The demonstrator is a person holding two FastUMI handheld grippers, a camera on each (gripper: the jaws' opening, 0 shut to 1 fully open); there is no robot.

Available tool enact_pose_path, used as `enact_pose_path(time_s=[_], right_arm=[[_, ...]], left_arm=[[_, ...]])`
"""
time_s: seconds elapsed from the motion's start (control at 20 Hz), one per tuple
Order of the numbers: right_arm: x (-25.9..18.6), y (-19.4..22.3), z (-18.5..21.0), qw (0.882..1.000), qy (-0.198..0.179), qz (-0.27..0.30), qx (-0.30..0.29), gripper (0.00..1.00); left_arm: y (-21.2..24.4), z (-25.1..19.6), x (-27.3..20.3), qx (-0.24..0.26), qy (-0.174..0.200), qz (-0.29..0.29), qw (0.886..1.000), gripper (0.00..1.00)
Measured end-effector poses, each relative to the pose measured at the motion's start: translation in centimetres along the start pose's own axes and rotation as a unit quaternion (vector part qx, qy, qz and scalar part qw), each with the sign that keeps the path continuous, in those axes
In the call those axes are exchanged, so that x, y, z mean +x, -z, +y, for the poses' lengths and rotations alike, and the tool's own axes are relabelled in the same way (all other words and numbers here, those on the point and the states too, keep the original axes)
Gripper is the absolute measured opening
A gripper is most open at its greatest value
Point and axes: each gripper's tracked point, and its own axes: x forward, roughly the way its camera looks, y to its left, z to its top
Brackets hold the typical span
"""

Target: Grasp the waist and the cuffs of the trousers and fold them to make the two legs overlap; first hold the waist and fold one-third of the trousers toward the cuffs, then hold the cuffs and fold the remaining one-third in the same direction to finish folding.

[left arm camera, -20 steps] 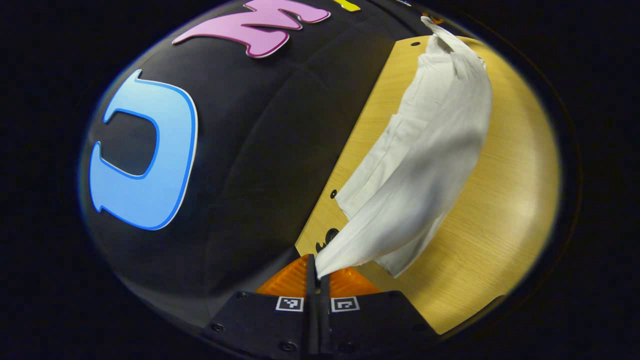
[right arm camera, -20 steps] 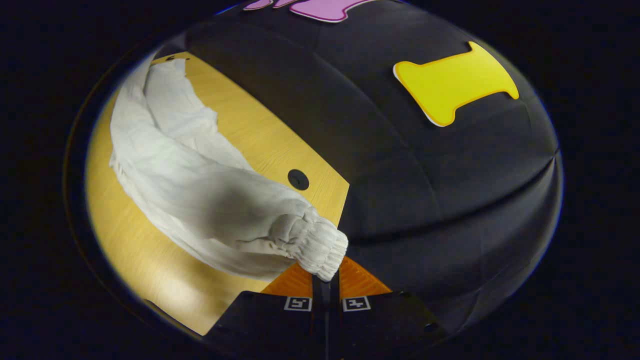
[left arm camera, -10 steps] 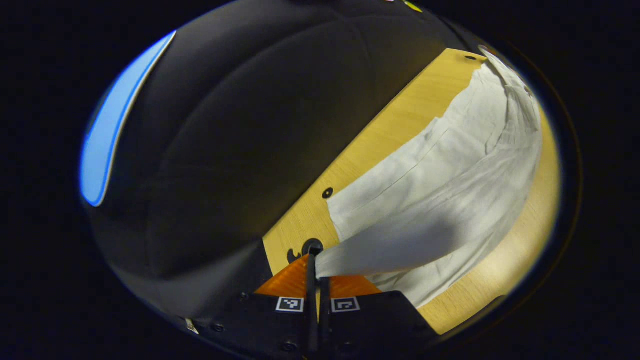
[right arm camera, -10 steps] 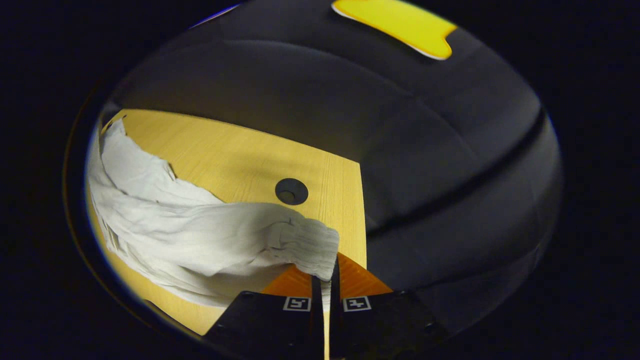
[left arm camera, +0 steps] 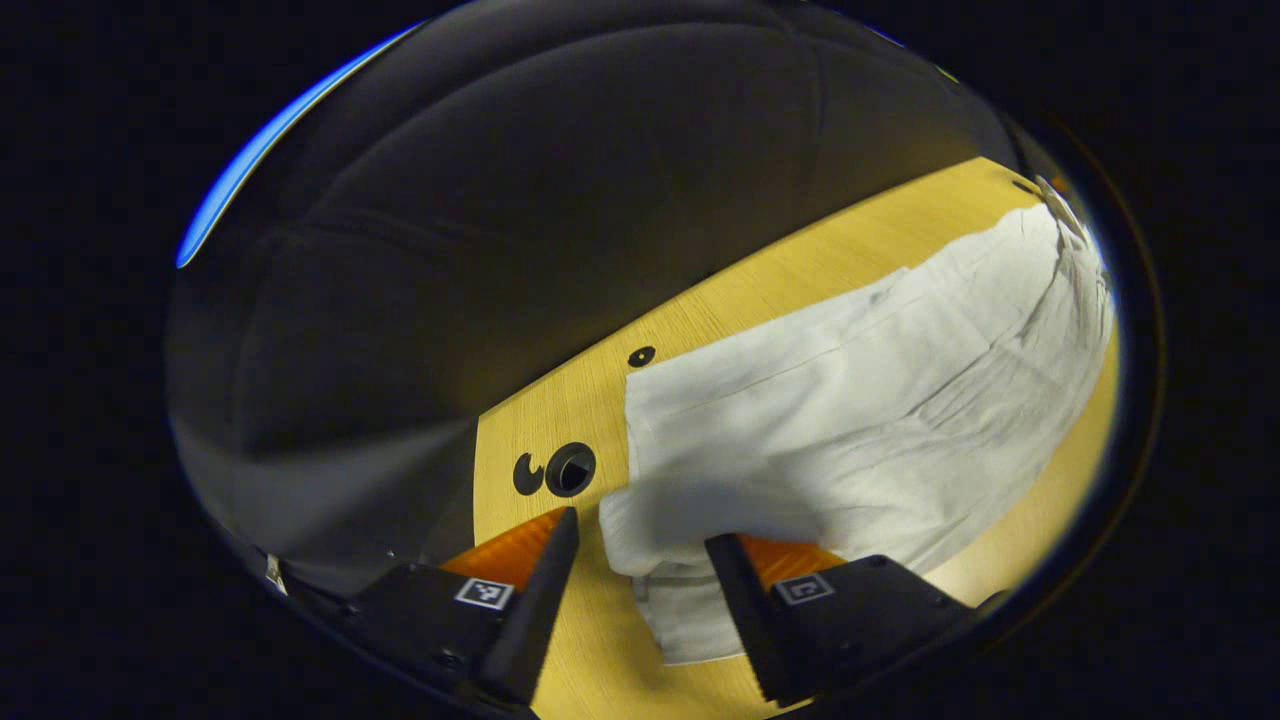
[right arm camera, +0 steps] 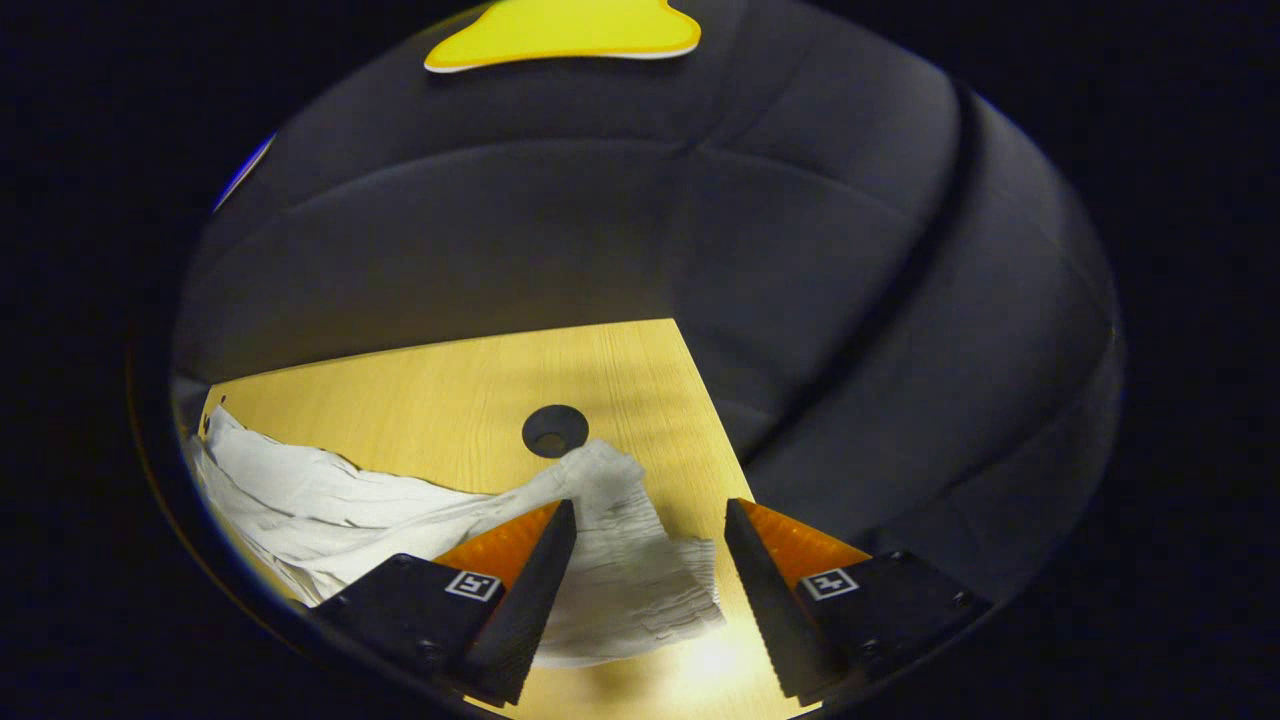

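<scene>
Both my grippers — left (left arm camera: 640, 545), right (right arm camera: 650, 510) — have fingers spread wide, gripping nothing; the trousers (left arm camera: 860, 400) lie on the surface (right arm camera: 450, 380), apparently folded lengthwise.

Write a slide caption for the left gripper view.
Left gripper, jaws open, above the waist end of white trousers lying on the wooden table.

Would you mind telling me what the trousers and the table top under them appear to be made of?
The trousers look like a thin, matte, off-white woven cloth, perhaps cotton or linen: they crease softly and lie limp. The cuff is ribbed, so probably elastic knit. The table shows pale, straight grain with a slight sheen, which suggests wood or wood-look laminate; I cannot tell which.
</scene>
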Motion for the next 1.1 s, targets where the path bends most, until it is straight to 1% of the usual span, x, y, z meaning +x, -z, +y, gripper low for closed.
enact_pose_path(time_s=[0.05, 0.1, 0.2, 0.3, 0.4, 0.45, 0.6, 0.65, 0.7, 0.8, 0.9, 1.0, 1.1], right_arm=[[-0.6, -0.3, -0.2, 1.000, 0.007, -0.014, 0.002, 0.97], [-1.2, -0.6, -0.4, 0.999, 0.014, -0.030, 0.011, 0.99], [-2.9, -1.3, -0.6, 0.997, 0.019, -0.059, 0.036, 0.98], [-4.5, -1.2, -0.6, 0.994, 0.011, -0.077, 0.078, 0.98], [-5.3, -0.5, -0.4, 0.989, 0.002, -0.076, 0.127, 0.98], [-4.5, 0.5, -0.2, 0.987, 0.000, -0.070, 0.147, 0.98], [-3.2, 2.4, 0.2, 0.982, 0.002, -0.053, 0.183, 0.99], [-3.2, 2.9, 0.1, 0.981, 0.004, -0.047, 0.190, 0.99], [-3.0, 3.3, -0.1, 0.980, 0.008, -0.042, 0.196, 0.99], [-2.5, 3.9, -0.3, 0.975, 0.016, -0.038, 0.219, 0.99], [-1.8, 4.5, -0.9, 0.966, 0.023, -0.042, 0.255, 0.99], [-1.5, 4.9, -1.6, 0.958, 0.024, -0.044, 0.282, 0.99], [-0.6, 5.8, -1.6, 0.958, 0.028, -0.034, 0.285, 0.99]], left_arm=[[-0.1, 0.1, -0.4, -0.014, -0.005, -0.007, 1.000, 0.89], [-0.1, 0.4, -1.2, -0.033, -0.010, -0.011, 0.999, 0.98], [0.4, 1.5, -2.8, -0.081, -0.032, -0.019, 0.996, 0.97], [0.8, 2.6, -5.1, -0.134, -0.049, -0.031, 0.989, 0.97], [1.6, 3.7, -8.0, -0.173, -0.064, -0.037, 0.982, 0.98], [1.7, 4.0, -9.5, -0.193, -0.067, -0.042, 0.978, 0.98], [1.4, 4.7, -14.0, -0.268, -0.071, -0.075, 0.958, 0.98], [1.6, 5.0, -15.7, -0.282, -0.074, -0.086, 0.953, 0.98], [1.9, 5.3, -17.2, -0.286, -0.081, -0.094, 0.950, 0.98], [2.3, 5.0, -20.5, -0.284, -0.088, -0.104, 0.949, 0.98], [2.6, 4.3, -23.5, -0.285, -0.086, -0.109, 0.949, 0.98], [2.8, 3.8, -26.2, -0.297, -0.088, -0.119, 0.943, 0.98], [3.3, 3.2, -28.5, -0.311, -0.089, -0.125, 0.938, 0.98]])
